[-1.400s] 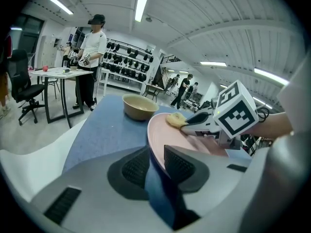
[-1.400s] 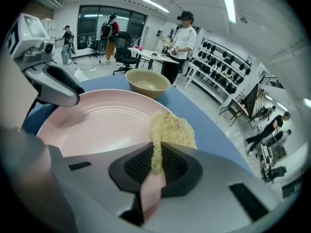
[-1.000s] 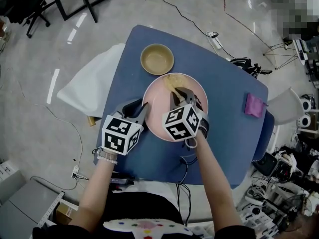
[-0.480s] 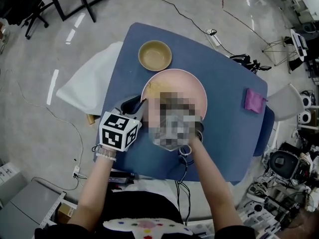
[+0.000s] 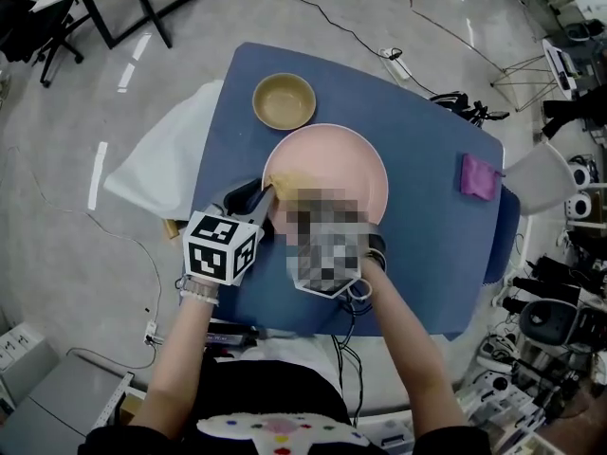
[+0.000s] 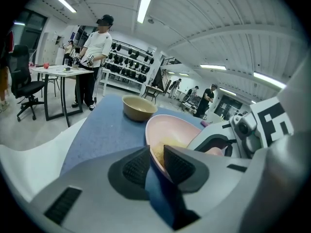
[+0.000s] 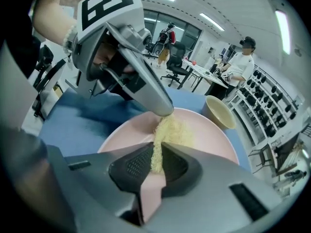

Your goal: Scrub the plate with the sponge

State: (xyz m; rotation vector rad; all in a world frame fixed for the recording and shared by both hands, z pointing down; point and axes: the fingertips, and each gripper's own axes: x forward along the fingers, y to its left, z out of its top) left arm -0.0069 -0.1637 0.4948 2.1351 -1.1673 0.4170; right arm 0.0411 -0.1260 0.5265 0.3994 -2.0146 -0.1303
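Note:
The pink plate (image 5: 332, 164) lies on the blue table cover, and in the left gripper view it is the pink plate (image 6: 176, 129). My left gripper (image 5: 268, 197) is shut on the plate's near left rim (image 6: 154, 161). My right gripper (image 7: 156, 165) is shut on a thin yellow sponge (image 7: 171, 132) that lies flat on the plate (image 7: 214, 142), its far end beside the left gripper's fingertip (image 7: 163, 106). In the head view a mosaic patch covers the right gripper; a bit of the sponge (image 5: 287, 180) shows beside it.
A tan bowl (image 5: 284, 100) stands just beyond the plate on the left. A purple cloth (image 5: 479, 175) lies at the table's right edge. A white sheet (image 5: 161, 164) hangs off the left side. People, tables and chairs stand in the room behind.
My right gripper has pulled the sponge back across the plate toward its near left rim. The left gripper keeps its hold on the rim.

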